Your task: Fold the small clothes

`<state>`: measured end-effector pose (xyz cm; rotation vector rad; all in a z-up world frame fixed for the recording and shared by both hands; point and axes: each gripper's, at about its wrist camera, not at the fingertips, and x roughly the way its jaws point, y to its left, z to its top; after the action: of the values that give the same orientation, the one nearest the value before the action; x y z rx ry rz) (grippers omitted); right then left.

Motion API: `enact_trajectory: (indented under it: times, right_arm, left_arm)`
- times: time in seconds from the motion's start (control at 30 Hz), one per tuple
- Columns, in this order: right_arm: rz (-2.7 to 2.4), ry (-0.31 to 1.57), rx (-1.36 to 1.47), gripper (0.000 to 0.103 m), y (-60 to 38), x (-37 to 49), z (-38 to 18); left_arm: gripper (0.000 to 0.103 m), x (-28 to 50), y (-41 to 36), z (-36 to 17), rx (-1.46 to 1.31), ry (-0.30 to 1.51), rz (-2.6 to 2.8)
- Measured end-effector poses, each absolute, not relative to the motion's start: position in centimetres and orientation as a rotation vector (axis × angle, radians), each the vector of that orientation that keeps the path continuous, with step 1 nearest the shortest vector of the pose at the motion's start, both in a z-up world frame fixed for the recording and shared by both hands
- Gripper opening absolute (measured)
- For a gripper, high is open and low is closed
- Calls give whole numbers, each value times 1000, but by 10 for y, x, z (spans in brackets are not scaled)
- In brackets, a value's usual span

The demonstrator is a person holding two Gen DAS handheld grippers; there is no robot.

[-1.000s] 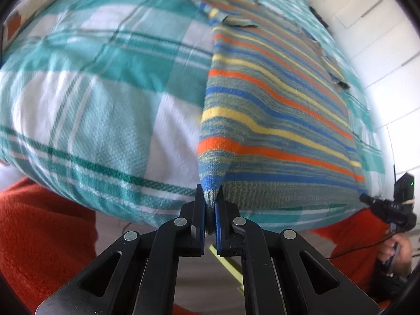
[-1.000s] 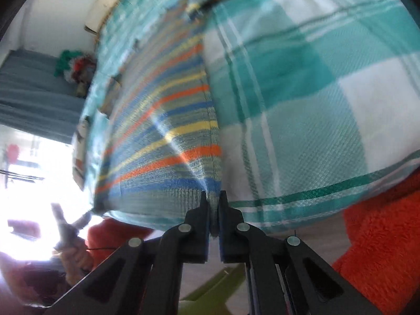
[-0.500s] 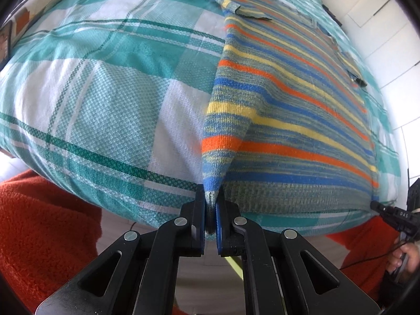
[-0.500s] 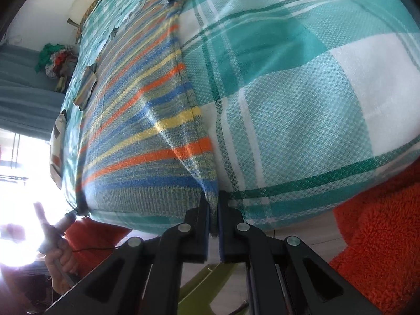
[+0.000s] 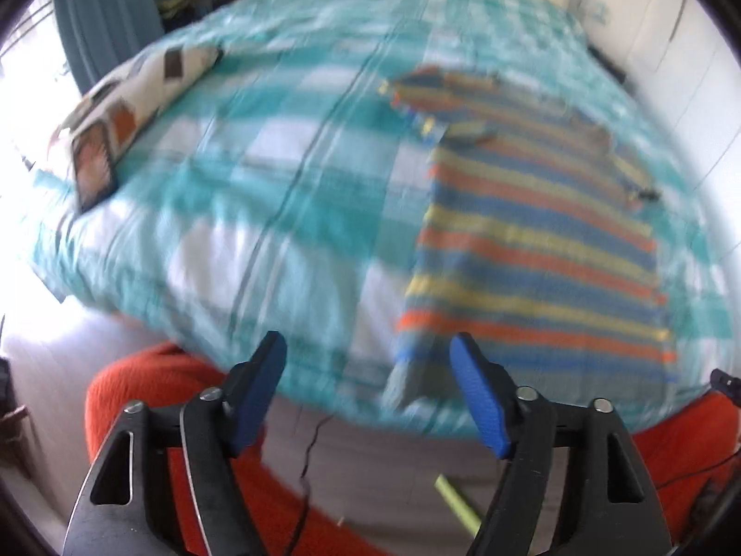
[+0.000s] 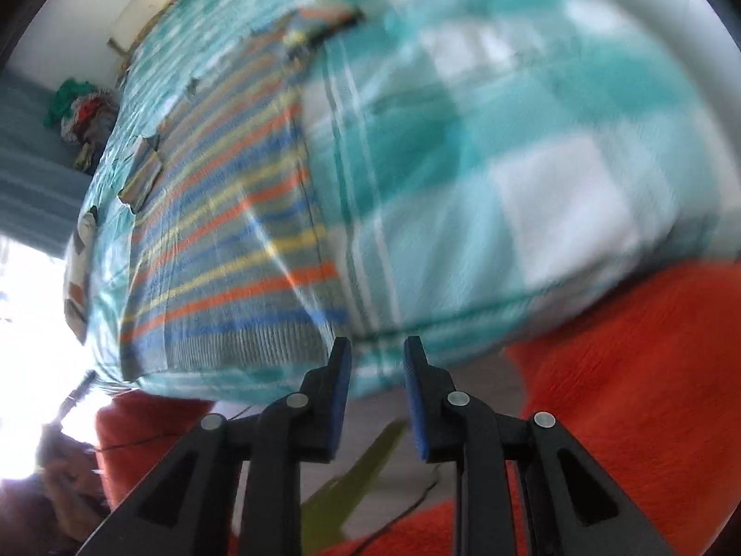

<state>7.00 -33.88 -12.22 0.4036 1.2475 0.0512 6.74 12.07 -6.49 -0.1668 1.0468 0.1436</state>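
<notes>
A small knit sweater [image 5: 532, 250] with blue, orange and yellow stripes lies flat on the teal-and-white checked bedspread [image 5: 287, 194], its hem at the near edge of the bed. My left gripper [image 5: 368, 347] hovers above that edge, left of the hem corner, its jaws opening wide with nothing between them. In the right wrist view the same sweater [image 6: 231, 250] lies to the left. My right gripper [image 6: 376, 352] is just off the sweater's right hem corner, its jaws opening a little, empty. Both views are blurred by motion.
Orange fleece [image 6: 625, 370] covers the person's legs below the bed edge. A patterned pillow [image 5: 125, 111] lies at the bed's left side. A heap of clothes [image 6: 83, 111] sits beyond the bed. A green strip [image 6: 352, 477] and a thin cable [image 5: 310, 454] lie on the floor.
Both grippers have let go of the sweater's hem corners and opened, the left wide, the right slightly. Both have risen and pulled back, so more of the bed shows.
</notes>
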Motion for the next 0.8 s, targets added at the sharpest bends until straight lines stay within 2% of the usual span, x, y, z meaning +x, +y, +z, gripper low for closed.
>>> enact_trajectory:
  times: [0.03, 0.17, 0.23, 0.3, 0.37, 0.43, 0.5, 0.8]
  right_arm:
    - [58, 1204, 361, 26, -336, 75, -108]
    - [151, 1045, 240, 52, -300, 106, -73]
    - [222, 1009, 203, 52, -273, 121, -78]
    - [275, 1053, 136, 52, -247, 134, -103]
    - [295, 1160, 48, 51, -229, 139, -144]
    - [270, 1310, -24, 52, -226, 132, -190]
    - [274, 1258, -37, 52, -230, 117, -194]
    - [264, 1281, -54, 53, -236, 118, -194]
  left_arm:
    - [81, 78, 113, -60, -165, 1014, 117]
    - [83, 127, 71, -76, -107, 981, -9]
    - [83, 140, 45, -102, -50, 1042, -71]
    - [82, 140, 25, -136, 37, 1105, -103]
    - [79, 127, 17, -172, 128, 1186, -101]
    - [80, 106, 17, -177, 147, 1119, -108]
    - [80, 99, 20, -177, 151, 1135, -109]
    - [81, 112, 26, -182, 133, 1142, -100]
